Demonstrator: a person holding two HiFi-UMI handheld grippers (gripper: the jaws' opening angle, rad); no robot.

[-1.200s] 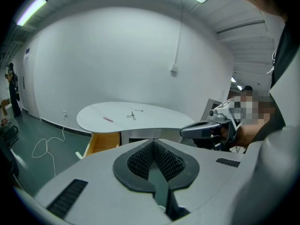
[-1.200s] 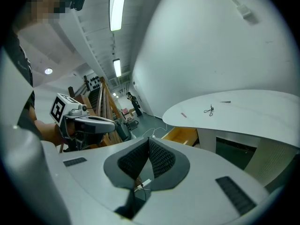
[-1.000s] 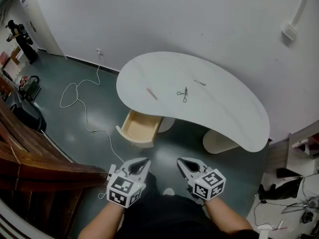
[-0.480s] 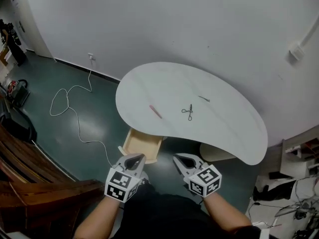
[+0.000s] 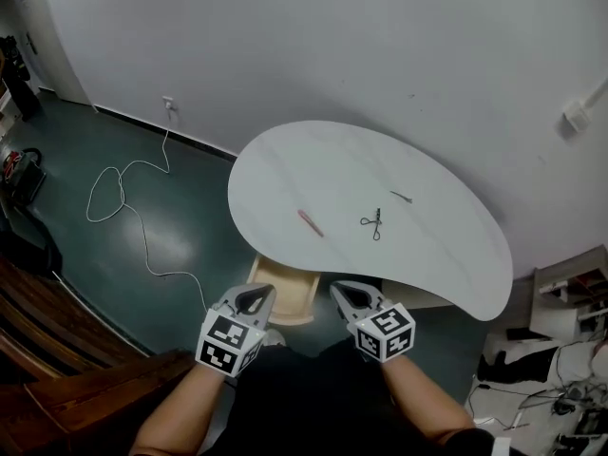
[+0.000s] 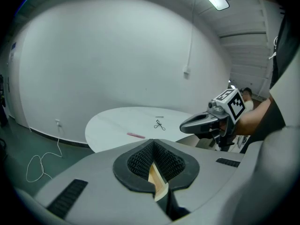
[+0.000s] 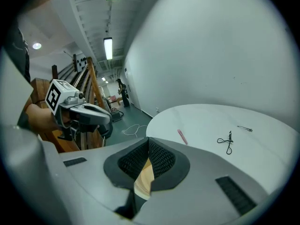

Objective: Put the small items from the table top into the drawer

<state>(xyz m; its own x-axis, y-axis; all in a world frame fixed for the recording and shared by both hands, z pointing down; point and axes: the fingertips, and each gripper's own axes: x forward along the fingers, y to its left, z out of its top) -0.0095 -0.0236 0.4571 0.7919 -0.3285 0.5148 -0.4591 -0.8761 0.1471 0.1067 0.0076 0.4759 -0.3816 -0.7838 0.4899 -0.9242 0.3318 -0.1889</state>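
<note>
Both claws hung in front of the person's body, short of the desk (image 5: 313,164). The left gripper (image 5: 258,294) and the right gripper (image 5: 342,293) each had their tips pressed together with nothing between them. The drawer (image 5: 285,299) stood open under the desk's near edge, just ahead of the claws.

Three small items lay on the desk, well apart from both claws: a pink stick (image 5: 311,222) near the near edge, a black looped wire piece (image 5: 372,223) towards the middle, and a thin pin (image 5: 402,197) beyond it towards the far edge.

All three looked light and lay flat on a smooth top, so they would likely slide. The stick seemed stiff and best pinched across its middle. The wire piece probably wanted a grip where its loops met, and the pin looked hardest to lift.
</note>
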